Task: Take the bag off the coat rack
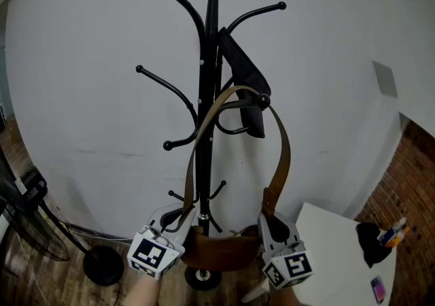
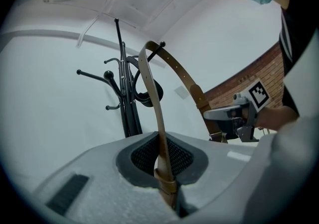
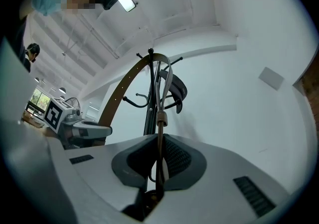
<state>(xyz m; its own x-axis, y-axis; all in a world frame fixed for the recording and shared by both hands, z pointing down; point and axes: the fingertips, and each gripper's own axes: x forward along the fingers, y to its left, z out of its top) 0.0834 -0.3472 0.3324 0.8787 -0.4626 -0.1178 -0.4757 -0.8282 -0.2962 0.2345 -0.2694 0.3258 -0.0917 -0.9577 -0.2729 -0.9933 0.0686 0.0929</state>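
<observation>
Left gripper [image 1: 182, 217]: jaws closed tight on the left run of the brown strap [image 1: 280, 151], the leather seen pinched between the ribbed pads [image 2: 144, 156] in the left gripper view. Right gripper [image 1: 267, 219]: jaws likewise clamped on the strap's right run, with a small fitting on the strap seen just beyond them. Bag [image 1: 219, 249]: brown leather, hung low between the two grippers, directly in front of the coat rack [image 1: 206, 114] post and above its round base. Strap: looped up from both grippers and laid over one knobbed hook [image 1: 261, 100] on the rack's right side; the top of the loop is seen resting on the hook, inside its knob. Black pouch [image 1: 243, 73]: hung on the same side, just above and behind that hook, its lower edge close to the strap. Open room: white wall [image 1: 88, 94] behind the rack; free space to the left of the post between the other hooks. Edges noted: white table [image 1: 332, 247] corner just beside the right gripper; floor fan [image 1: 24, 213] at far left, well apart.
</observation>
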